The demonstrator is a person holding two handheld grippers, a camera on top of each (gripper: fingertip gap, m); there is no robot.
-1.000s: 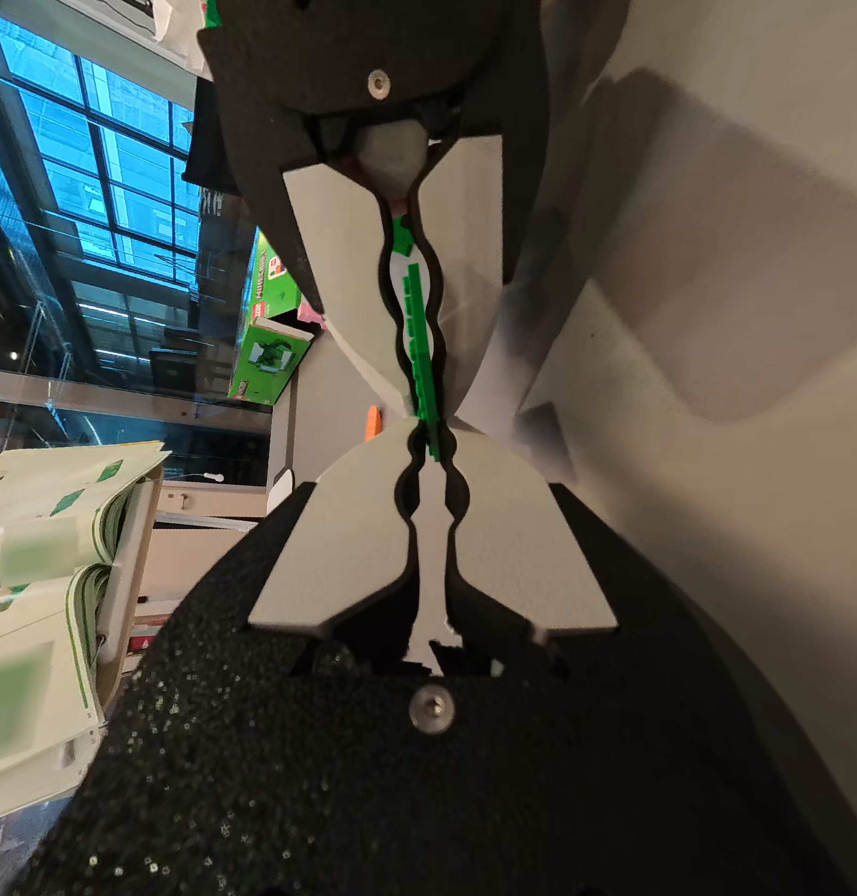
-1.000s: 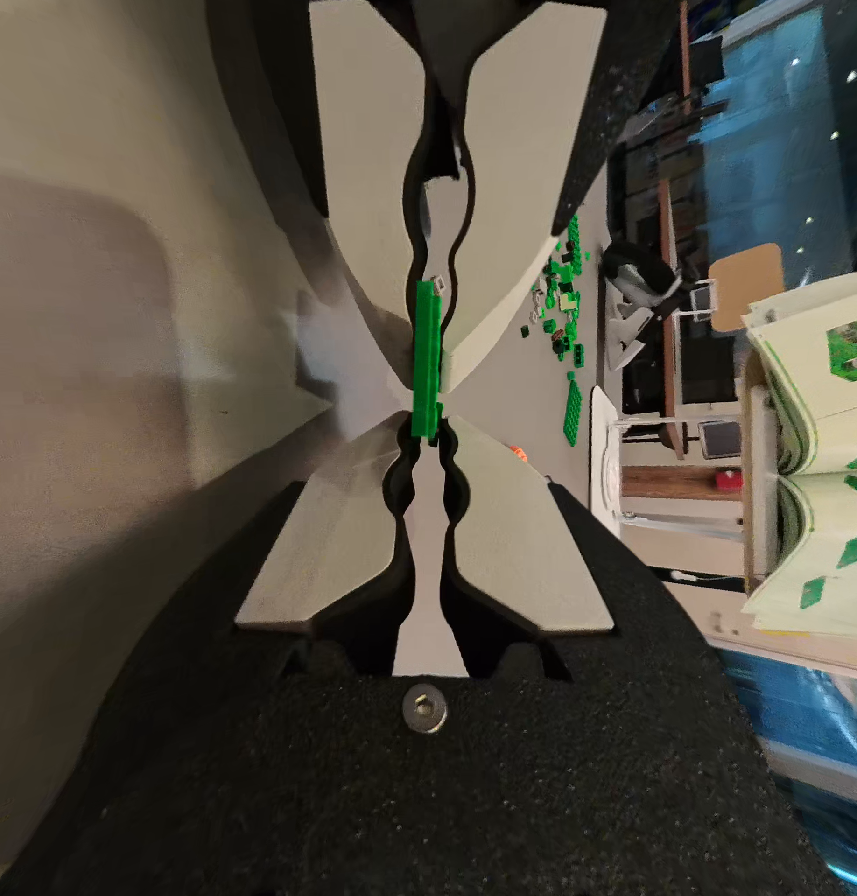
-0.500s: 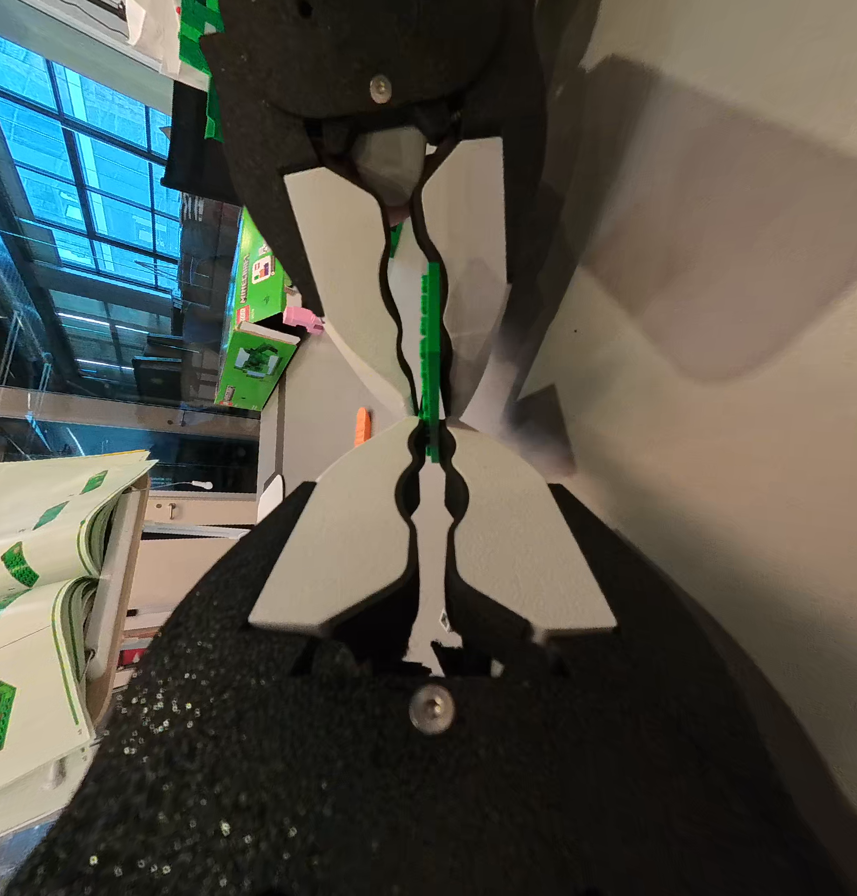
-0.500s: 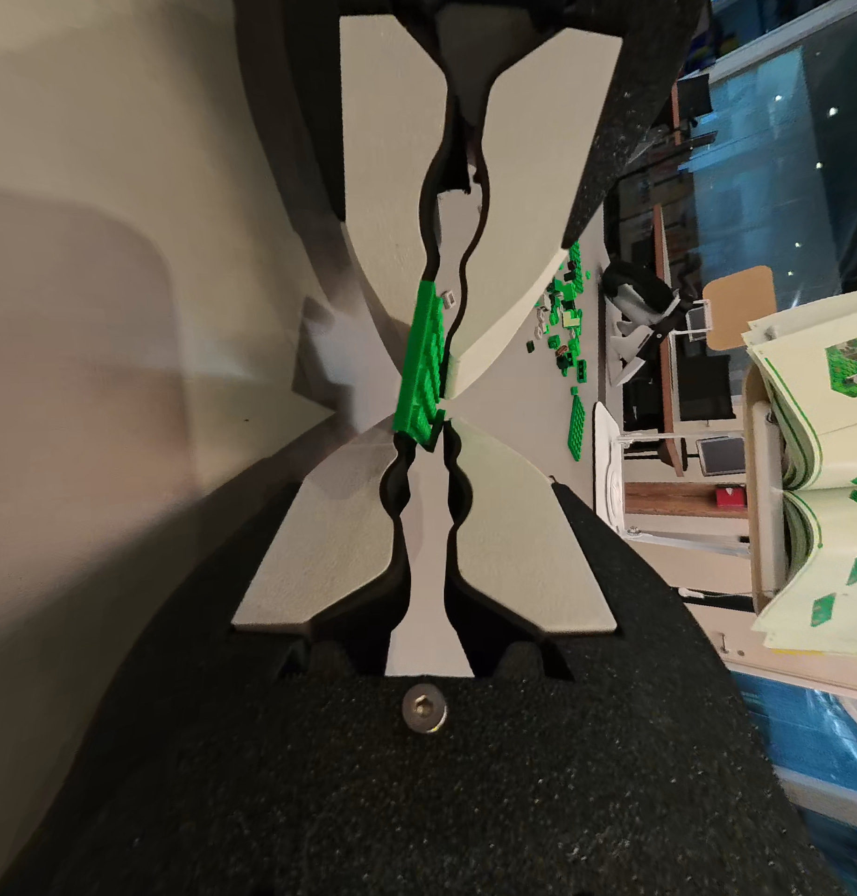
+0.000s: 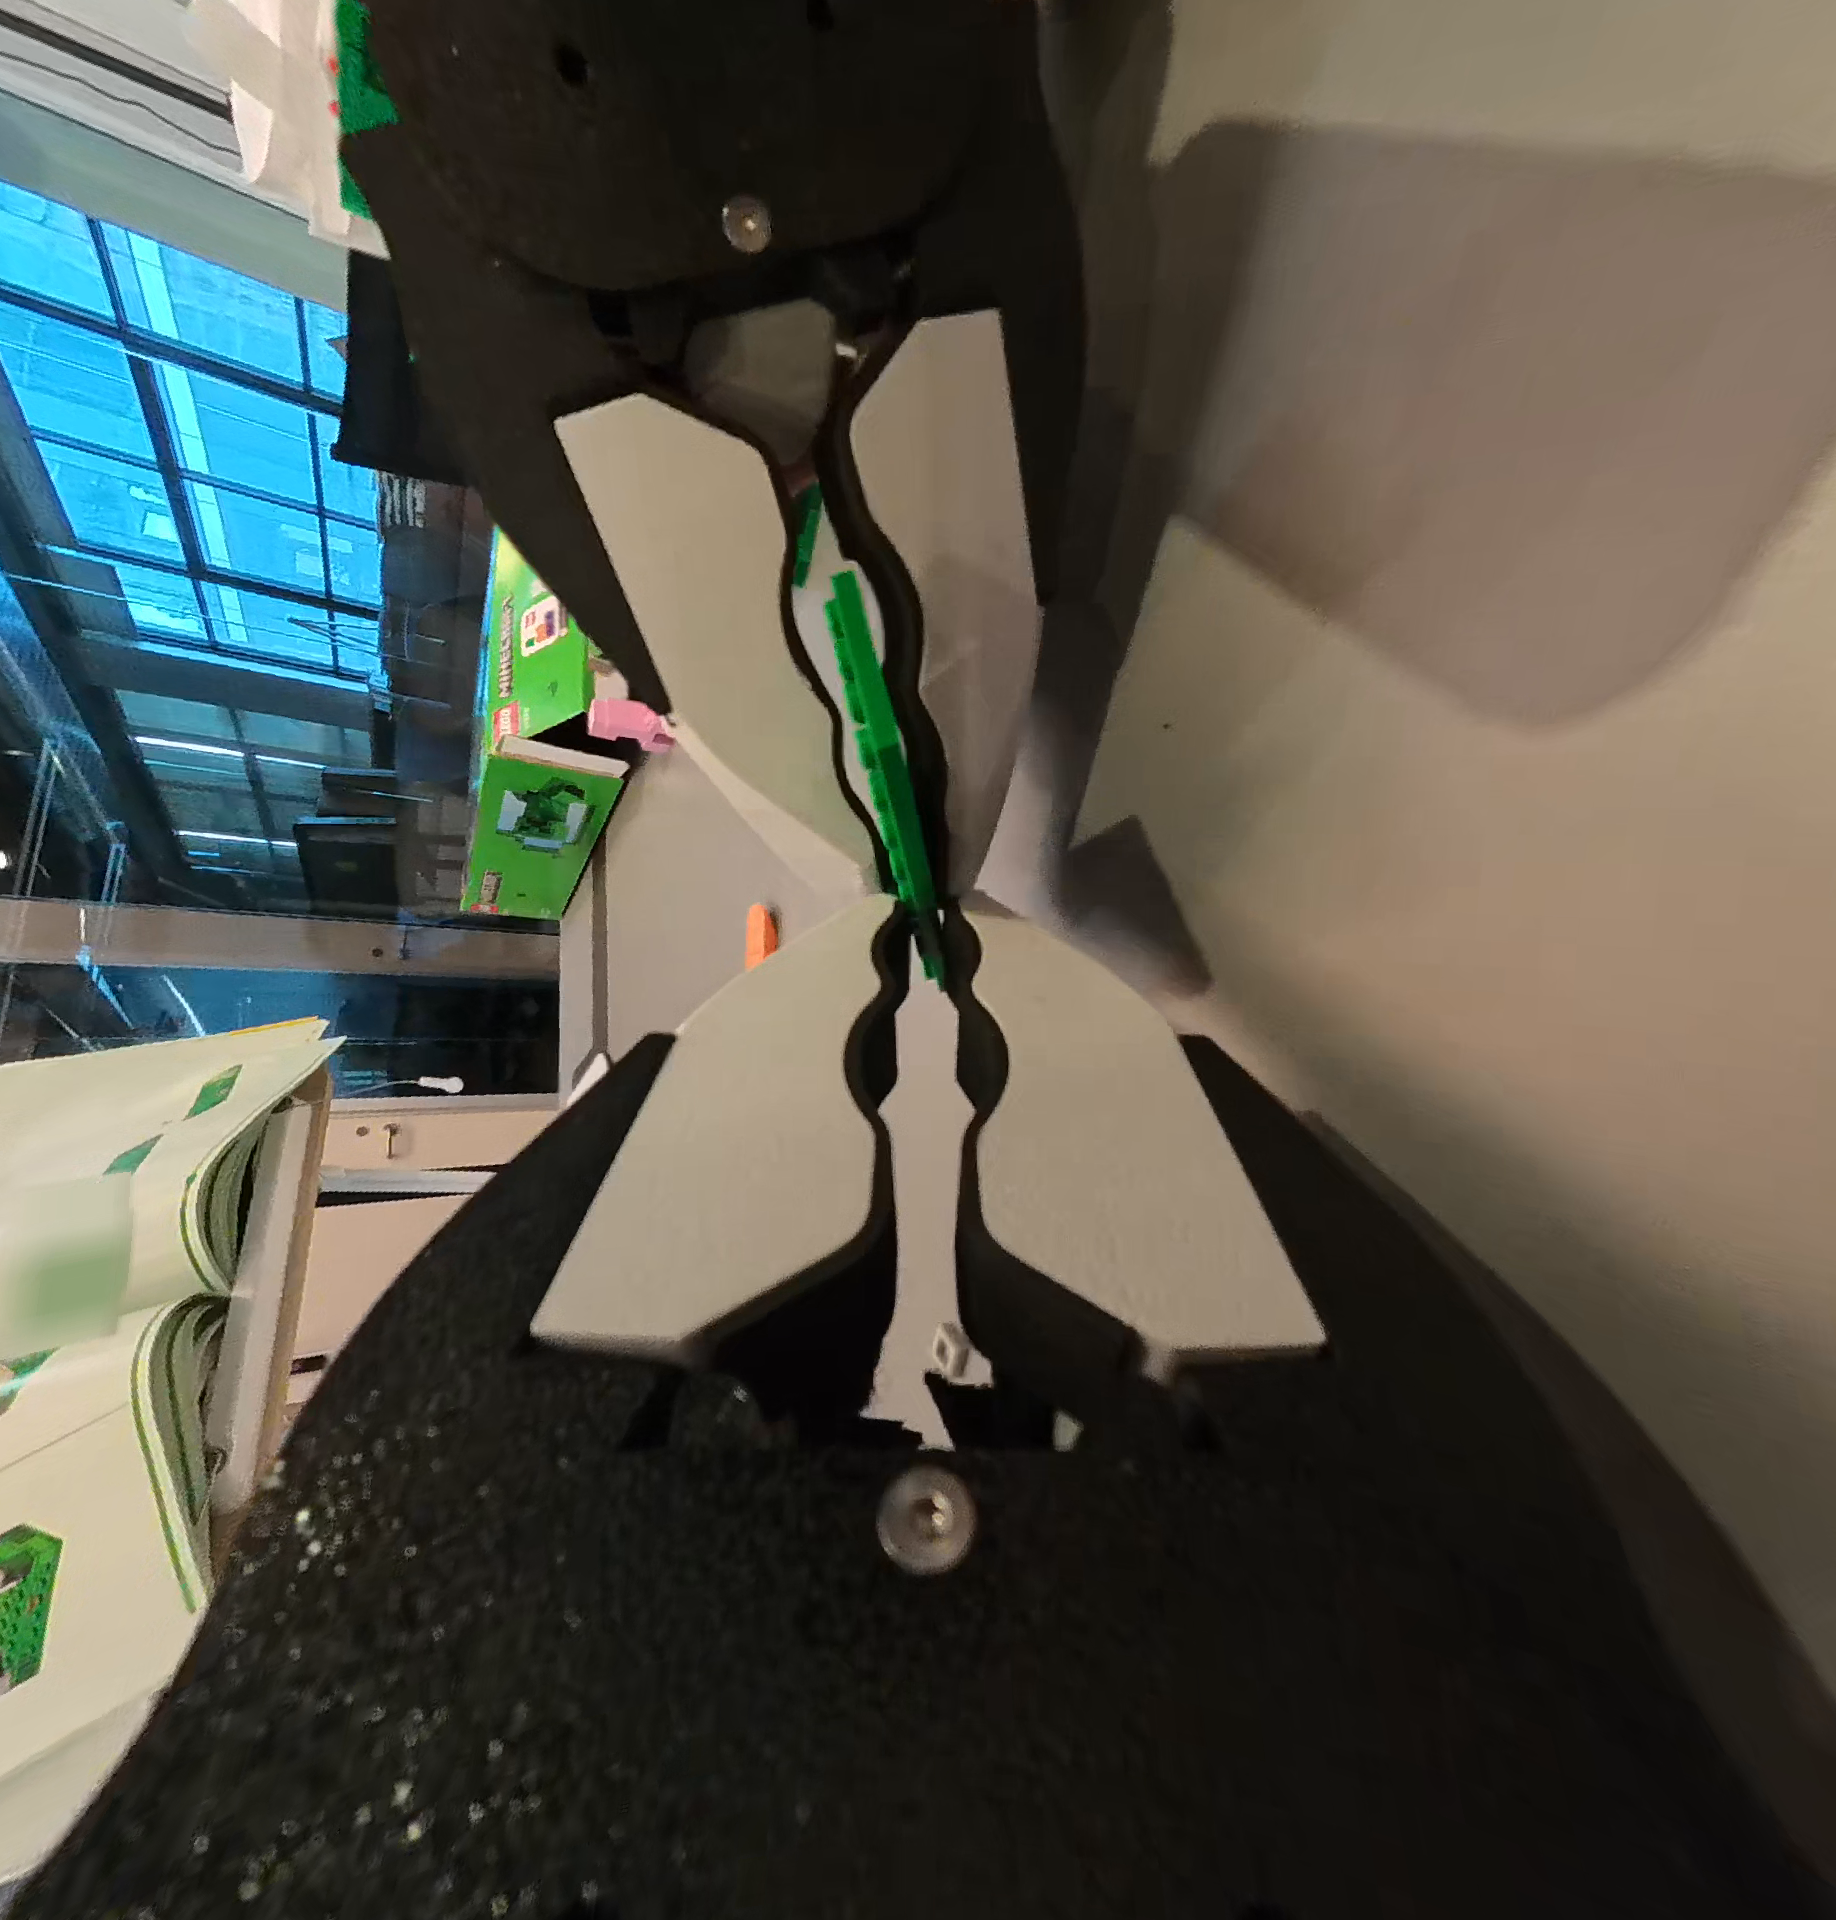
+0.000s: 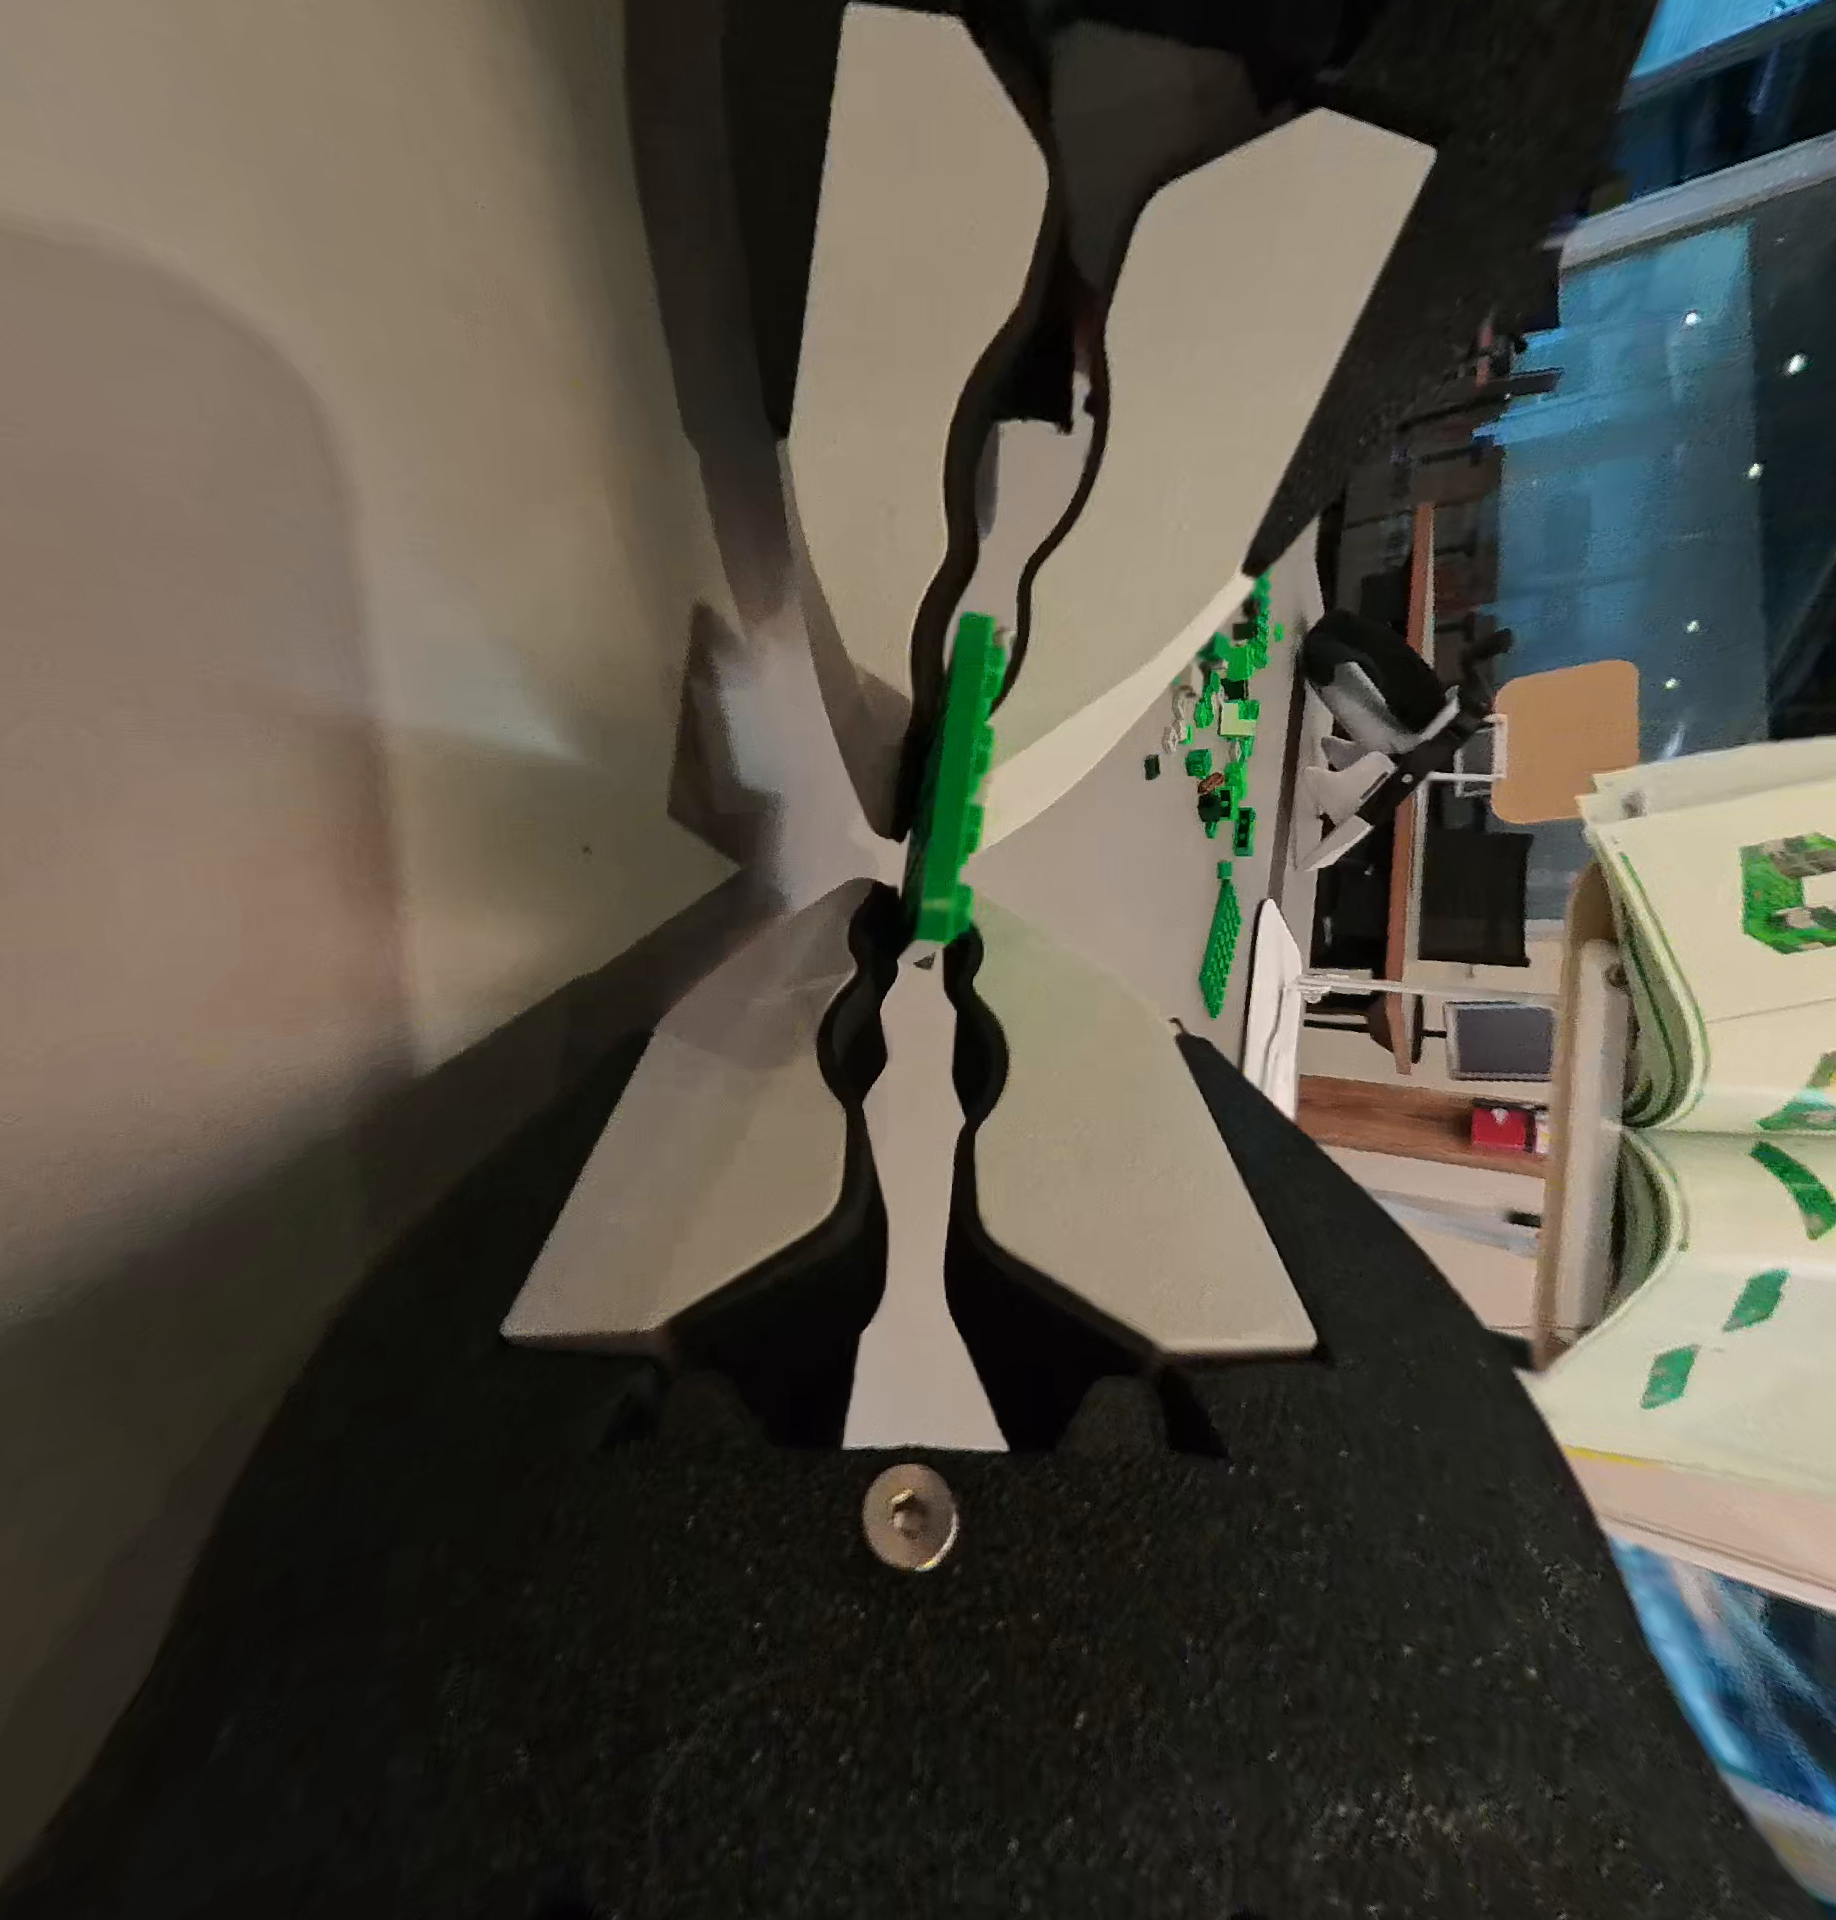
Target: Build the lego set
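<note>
Left wrist view: the left gripper [image 5: 929, 935] fills the lower frame, its fingers [image 5: 789, 1132] closed to a narrow slit and pinching one end of the green lego plate [image 5: 883, 748] at the tips. The plate runs edge-on toward 12 o'clock into the right gripper [image 5: 898, 831], which faces tip to tip from above and clamps the other end. A small white piece [image 5: 950, 1351] sits in the gap near the left gripper's base. At 9 o'clock an open instruction booklet [image 5: 72, 1299] is seen; farther off, at 10 o'clock, a green lego box [image 5: 540, 790], a pink piece [image 5: 628, 719] and an orange piece [image 5: 761, 933] lie on the grey table [image 5: 685, 883], with windows [image 5: 166, 416] behind.

Right wrist view: the same hold is seen from the opposite side; the right gripper [image 6: 929, 935] has its fingers [image 6: 1090, 1132] nearly closed on the plate [image 6: 955, 790], here showing its studded face. Only this view shows the loose green pieces [image 6: 1220, 727] and a second green plate [image 6: 1220, 945] scattered on the table [image 6: 1101, 883] at 2 to 3 o'clock, the booklet [image 6: 1776, 1039] at 3 o'clock, and a chair [image 6: 1563, 743] beyond.
</note>
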